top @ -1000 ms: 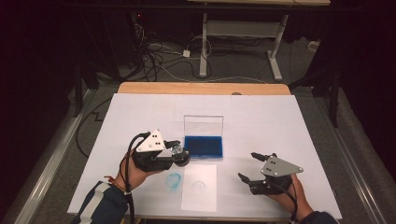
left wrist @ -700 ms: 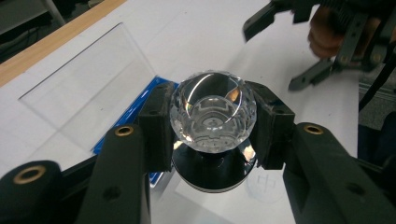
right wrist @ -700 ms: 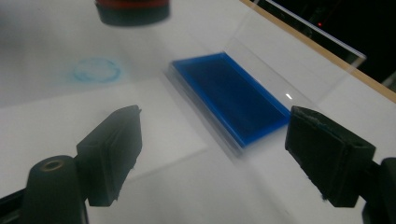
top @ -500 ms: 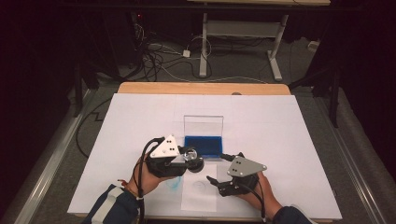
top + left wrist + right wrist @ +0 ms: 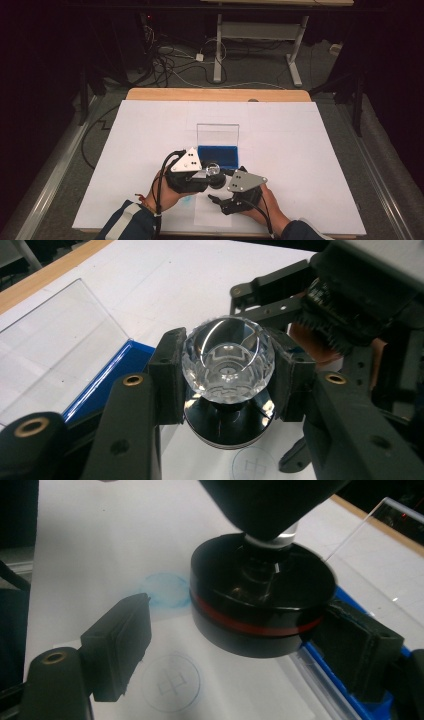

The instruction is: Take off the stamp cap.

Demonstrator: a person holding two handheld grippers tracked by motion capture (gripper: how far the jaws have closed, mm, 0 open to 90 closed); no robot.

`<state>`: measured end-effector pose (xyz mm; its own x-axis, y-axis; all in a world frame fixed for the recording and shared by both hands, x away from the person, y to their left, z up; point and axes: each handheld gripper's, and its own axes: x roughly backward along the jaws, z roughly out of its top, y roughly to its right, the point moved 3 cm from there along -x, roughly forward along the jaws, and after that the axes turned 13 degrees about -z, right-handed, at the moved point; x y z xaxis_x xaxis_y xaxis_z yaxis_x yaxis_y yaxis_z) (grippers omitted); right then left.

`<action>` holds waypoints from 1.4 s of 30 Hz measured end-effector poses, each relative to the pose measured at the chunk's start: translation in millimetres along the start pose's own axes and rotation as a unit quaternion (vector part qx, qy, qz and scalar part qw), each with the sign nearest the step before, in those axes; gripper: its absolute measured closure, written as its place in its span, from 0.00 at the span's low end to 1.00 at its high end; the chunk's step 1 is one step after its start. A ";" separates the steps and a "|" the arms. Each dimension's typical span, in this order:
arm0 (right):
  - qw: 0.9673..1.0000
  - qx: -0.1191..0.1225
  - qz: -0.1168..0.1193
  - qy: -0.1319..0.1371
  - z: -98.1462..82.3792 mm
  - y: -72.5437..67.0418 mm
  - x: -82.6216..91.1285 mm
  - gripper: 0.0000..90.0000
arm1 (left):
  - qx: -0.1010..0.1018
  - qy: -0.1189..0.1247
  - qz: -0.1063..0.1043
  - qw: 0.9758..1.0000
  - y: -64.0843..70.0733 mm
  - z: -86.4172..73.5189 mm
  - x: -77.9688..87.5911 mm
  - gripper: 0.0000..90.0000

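- Table [image 5: 150, 95] with a wooden top, showing bare along the far edge.
- Covered elsewhere by a white sheet [image 5: 310, 165], reaching the left, right and near edges.
- Blue case [image 5: 218, 154] with clear lid upright, lying midway across, nearer the near edge.
- Small paper [image 5: 205, 217] with a printed circle, by the near edge.

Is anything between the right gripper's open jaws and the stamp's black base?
Nothing visible. The right gripper has its jaws open either side of the black base, with bare gaps; the left gripper clamps the crystal knob above.
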<state>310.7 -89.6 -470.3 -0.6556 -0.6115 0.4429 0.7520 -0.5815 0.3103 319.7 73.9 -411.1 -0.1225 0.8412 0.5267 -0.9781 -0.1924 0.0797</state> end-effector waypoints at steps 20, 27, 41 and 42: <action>1.000 -0.008 -0.015 0.026 2.7 2.6 5.4 0.30 | 0.002 0.006 -0.008 1.000 4.4 -2.8 -0.2 0.60; 0.999 -0.003 -0.019 0.030 2.6 3.0 7.5 0.32 | 0.008 0.017 -0.017 1.000 3.2 -2.6 0.4 0.60; 0.999 0.001 -0.023 0.029 1.0 0.6 7.7 0.41 | 0.013 0.023 -0.024 0.999 3.0 -2.2 -0.2 0.60; 0.999 0.001 -0.023 0.029 1.0 0.6 7.7 0.41 | 0.014 0.024 -0.025 0.999 3.0 -2.3 -0.1 0.60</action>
<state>306.2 -94.1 -465.9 -0.6917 -0.6152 0.3782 0.7217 -0.6081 0.3308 316.4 74.4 -412.8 -0.0830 0.8731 0.4804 -0.9782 -0.1633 0.1279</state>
